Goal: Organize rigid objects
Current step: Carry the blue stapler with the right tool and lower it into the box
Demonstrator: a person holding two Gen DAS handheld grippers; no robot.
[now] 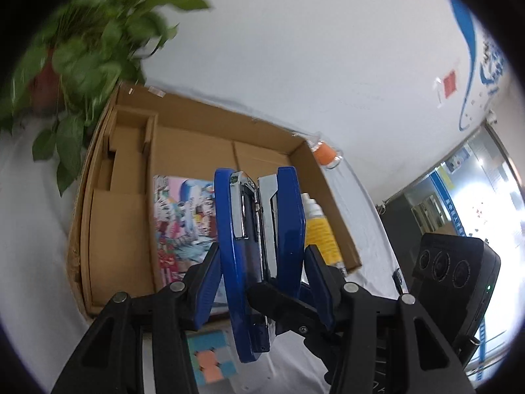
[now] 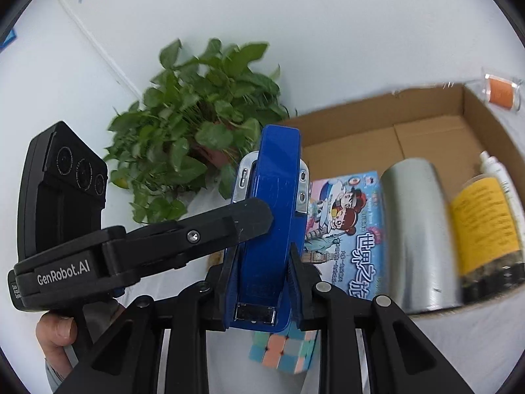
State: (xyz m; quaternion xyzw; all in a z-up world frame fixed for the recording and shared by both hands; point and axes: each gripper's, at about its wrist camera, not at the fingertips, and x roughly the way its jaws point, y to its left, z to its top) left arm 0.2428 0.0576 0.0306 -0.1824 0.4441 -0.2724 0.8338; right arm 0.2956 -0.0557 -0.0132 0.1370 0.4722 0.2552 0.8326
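Both handheld grippers are matte black plastic with scissor-style linkage arms and round silver pivot pins. Left gripper [image 1: 259,262] has ribbed blue finger pads [image 1: 205,290]; right gripper [image 2: 262,259] has black fingers [image 2: 303,275]. Each carries a black camera module [image 2: 62,190] with three round lenses; one shows a small green LED. White "GenRobot.AI" lettering and a silver screw mark the left gripper's body. A hand [image 2: 57,335] with a grey sleeve shows on its handle.

A white cloth-covered table [image 2: 466,338] carries an open brown cardboard box [image 1: 197,121], a pastel-coloured puzzle cube [image 2: 282,349] just in front of it, a leafy green potted plant [image 2: 200,124] beside the box — and a small clear jar with an orange band [image 2: 500,92] behind its far corner.
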